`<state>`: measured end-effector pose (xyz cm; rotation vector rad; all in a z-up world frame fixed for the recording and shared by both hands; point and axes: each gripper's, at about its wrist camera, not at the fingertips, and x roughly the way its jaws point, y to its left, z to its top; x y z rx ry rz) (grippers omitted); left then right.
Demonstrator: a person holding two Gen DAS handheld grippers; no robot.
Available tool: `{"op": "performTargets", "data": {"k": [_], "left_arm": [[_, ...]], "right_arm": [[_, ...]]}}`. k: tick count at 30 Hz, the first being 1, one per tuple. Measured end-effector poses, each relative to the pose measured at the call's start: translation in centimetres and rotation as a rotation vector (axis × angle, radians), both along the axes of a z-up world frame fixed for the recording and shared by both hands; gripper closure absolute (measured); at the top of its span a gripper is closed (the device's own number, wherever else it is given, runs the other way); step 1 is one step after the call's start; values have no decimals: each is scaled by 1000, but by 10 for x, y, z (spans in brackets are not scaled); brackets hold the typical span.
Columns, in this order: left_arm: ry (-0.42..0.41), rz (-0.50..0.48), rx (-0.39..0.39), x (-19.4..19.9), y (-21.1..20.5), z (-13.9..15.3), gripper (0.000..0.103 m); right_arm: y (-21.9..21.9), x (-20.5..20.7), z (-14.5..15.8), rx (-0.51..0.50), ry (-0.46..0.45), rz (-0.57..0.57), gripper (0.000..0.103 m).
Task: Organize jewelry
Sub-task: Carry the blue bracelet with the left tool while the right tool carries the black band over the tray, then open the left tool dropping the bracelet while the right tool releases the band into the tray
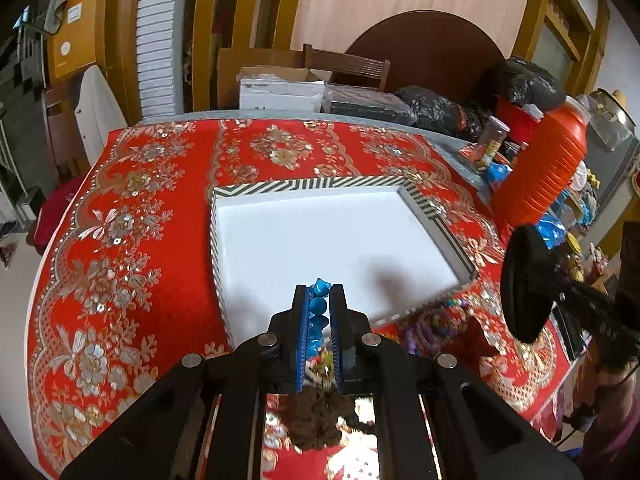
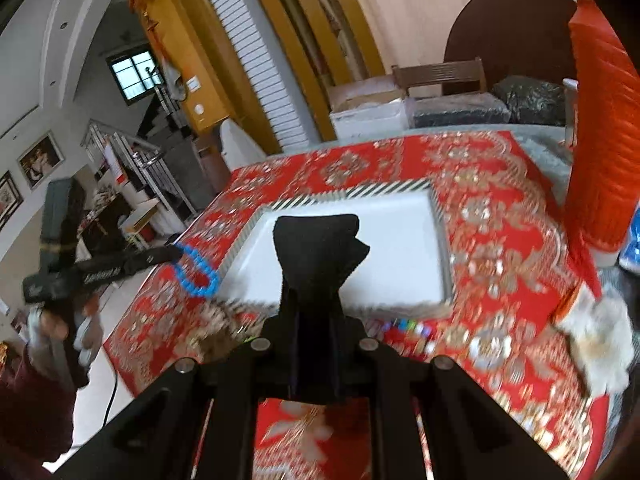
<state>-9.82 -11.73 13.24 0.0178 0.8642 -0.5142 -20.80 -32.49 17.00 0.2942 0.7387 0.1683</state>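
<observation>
Blue bead necklace point(image 1: 319, 312) is pinched between the left gripper point(image 1: 320, 292) fingers; only a few beads and a star-shaped one show past the tips, the rest hidden behind the jaws. In the right wrist view that strand point(image 2: 196, 272) hangs as a loop from the left gripper point(image 2: 173, 254), just at the striped rim of the white tray point(image 2: 400, 240), near its left corner. Right view is motion-blurred, so detail is soft. Right gripper point(image 2: 316, 240) is shut on a black cloth item point(image 2: 320, 248) that covers the fingertips; can't tell what the item is. In the left view the right gripper shows only as a dark disc shape point(image 1: 524, 284) at the right edge, fingers not readable. Both tools hover above the red embroidered tablecloth point(image 1: 140, 220), left one angled down over the tray's near edge point(image 1: 224, 300). Small multicoloured beads point(image 1: 452, 304) lie on the cloth just beside the tray's near-right side, partly blurred.
</observation>
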Motion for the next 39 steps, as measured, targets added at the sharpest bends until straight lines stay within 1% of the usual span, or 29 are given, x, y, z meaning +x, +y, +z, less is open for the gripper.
{"op": "performTargets", "data": {"k": [4,7,10,13,15,19,25,28,29,30,31,32,34,36,39], "left_arm": [[9,4,5,18,-10,-8,95],[30,13,10,30,-16,-19,95],[45,38,40,41,-19,-37,95],[100,63,50,50,-15,-59,95],[114,80,67,52,-11,-69,95],[138,113,89,56,-3,-85,95],[132,169,135,61,3,-99,95],[132,187,131,63,6,-100,94],[140,188,114,64,8,-101,94],[148,188,99,65,9,-100,94],[157,190,84,65,10,-100,93],[163,191,70,65,11,-99,93],[151,194,69,62,12,-95,92],[118,194,90,56,11,-89,92],[93,195,96,50,13,-80,91]], "right_arm": [[-10,39,-9,-21,35,-19,91],[-11,66,-22,-75,68,-13,91],[-14,92,-39,-106,109,-4,91],[-15,109,-62,-144,172,10,91],[-16,114,-76,-172,208,16,91],[-25,119,-93,-176,257,7,91],[-32,129,-112,-193,310,-8,90],[-35,129,-116,-169,319,-16,84],[-36,129,-117,-169,324,-20,77],[-35,130,-117,-170,324,-19,74],[-34,129,-116,-170,322,-16,69],[-33,129,-114,-175,320,-16,60],[-29,125,-105,-179,298,-23,51],[-26,119,-96,-159,265,-23,50],[-20,108,-82,-134,229,-29,48]]}}
